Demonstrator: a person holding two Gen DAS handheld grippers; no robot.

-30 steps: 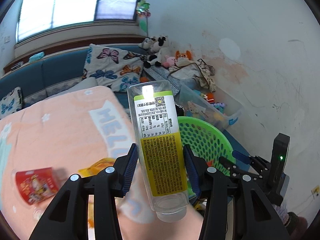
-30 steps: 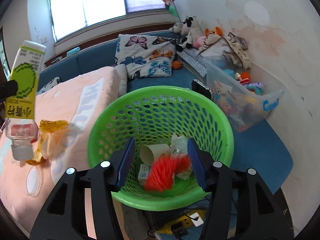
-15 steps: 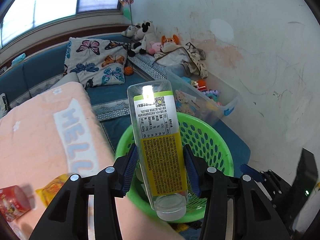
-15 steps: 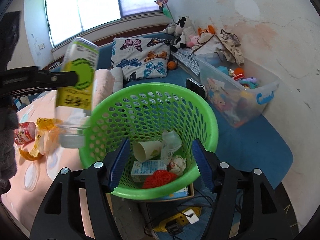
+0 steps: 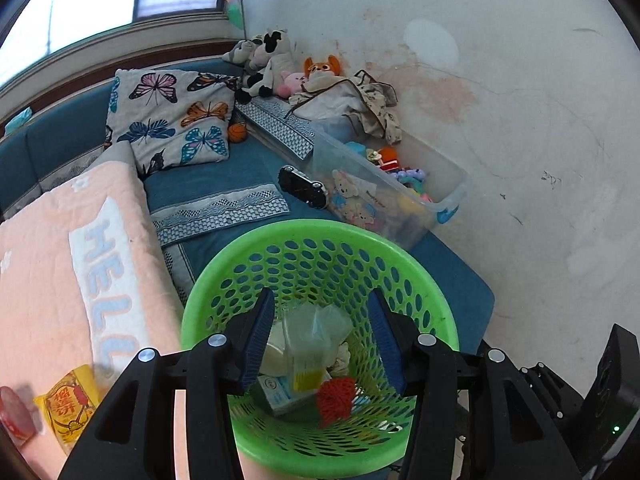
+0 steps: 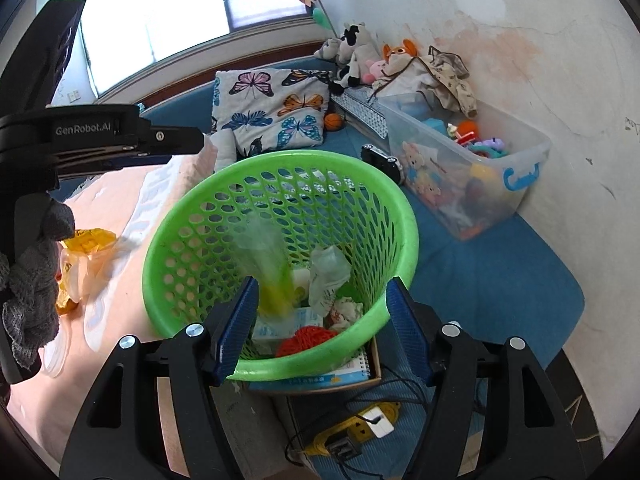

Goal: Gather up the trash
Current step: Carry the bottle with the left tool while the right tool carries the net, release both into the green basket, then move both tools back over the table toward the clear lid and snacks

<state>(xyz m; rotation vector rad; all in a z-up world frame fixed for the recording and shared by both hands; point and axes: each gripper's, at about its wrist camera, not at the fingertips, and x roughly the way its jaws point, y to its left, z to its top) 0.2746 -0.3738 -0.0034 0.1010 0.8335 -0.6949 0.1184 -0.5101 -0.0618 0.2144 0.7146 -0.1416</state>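
Observation:
A green mesh basket (image 5: 320,226) (image 6: 280,158) stands below both grippers. A clear bottle with a yellow-green label (image 5: 308,344) (image 6: 266,264) is a blur in mid-fall inside it, free of any grip. My left gripper (image 5: 320,300) hangs over the basket with its jaws opening and nothing between them. My right gripper (image 6: 322,286) is open and empty at the basket's near rim. A red mesh ball (image 5: 334,398), a small carton (image 5: 280,392) and crumpled paper lie at the bottom. A yellow snack packet (image 5: 66,404) and a red packet (image 5: 16,416) rest on the pink blanket.
A clear toy bin (image 5: 400,200) stands against the wall to the basket's right. A butterfly pillow (image 5: 172,120) and plush toys sit behind. Below the basket are a notebook and a yellow power strip (image 6: 360,424) with cables. A gloved hand (image 6: 32,280) holds the left gripper.
The left gripper carried the bottle rightward over the basket and let it go; the bottle now drops inside. The right gripper's jaws widened, and red mesh that was between them lies in the basket.

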